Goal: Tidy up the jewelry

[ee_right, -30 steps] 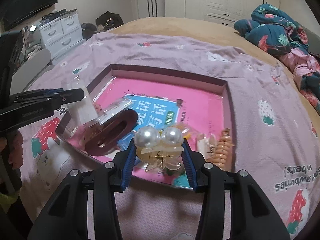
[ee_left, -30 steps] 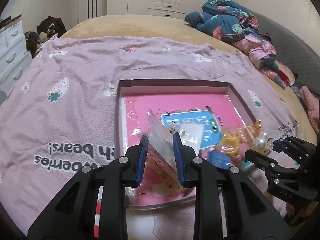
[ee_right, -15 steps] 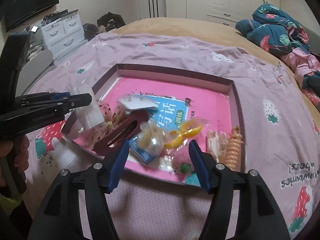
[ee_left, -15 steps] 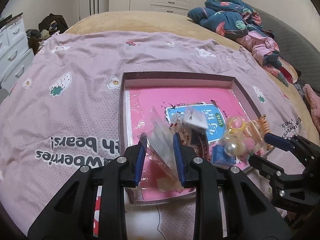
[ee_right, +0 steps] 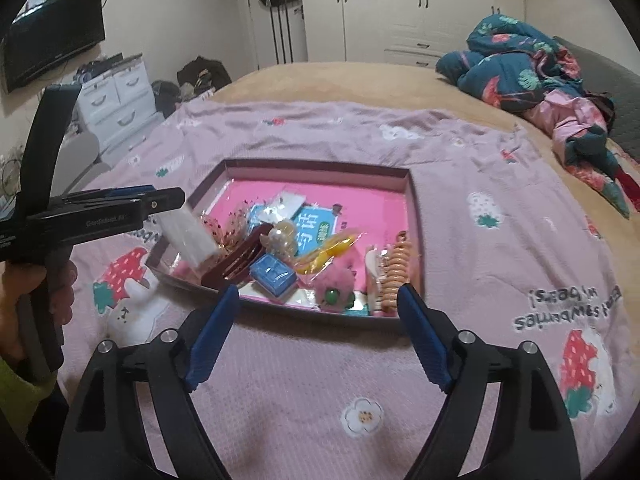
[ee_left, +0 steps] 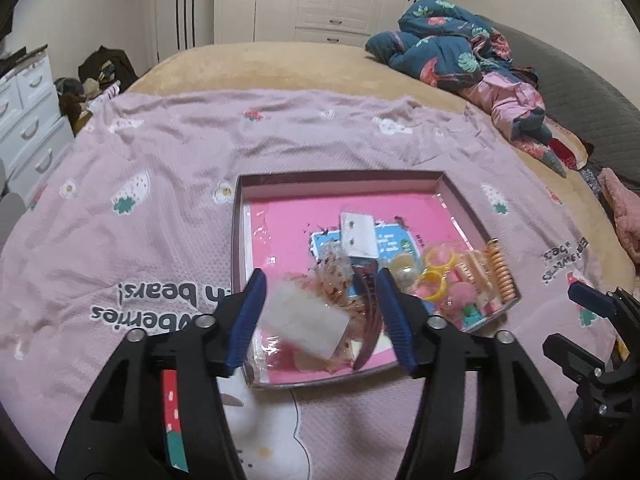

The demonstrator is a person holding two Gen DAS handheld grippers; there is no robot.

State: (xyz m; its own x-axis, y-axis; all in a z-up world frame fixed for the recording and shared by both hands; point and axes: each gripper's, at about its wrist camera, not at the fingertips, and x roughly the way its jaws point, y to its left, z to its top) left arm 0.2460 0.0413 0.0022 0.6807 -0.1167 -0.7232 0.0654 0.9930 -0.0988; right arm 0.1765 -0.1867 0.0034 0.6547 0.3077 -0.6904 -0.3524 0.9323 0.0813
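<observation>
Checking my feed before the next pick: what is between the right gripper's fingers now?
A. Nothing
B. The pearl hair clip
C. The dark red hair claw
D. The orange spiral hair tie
A: the right gripper has its fingers opening with only the pink blanket between them; the clips lie in the tray.

The bedspread (ee_right: 460,216) is soft pink cloth with a fine waffle weave, matt. The shallow box (ee_right: 414,216) looks like cardboard, its pink floor glossy (light glints off it). A clear crinkly plastic bag (ee_left: 304,320) shines; the dark red hair clip (ee_right: 236,262) and coiled tie (ee_right: 396,272) are smooth plastic.
</observation>
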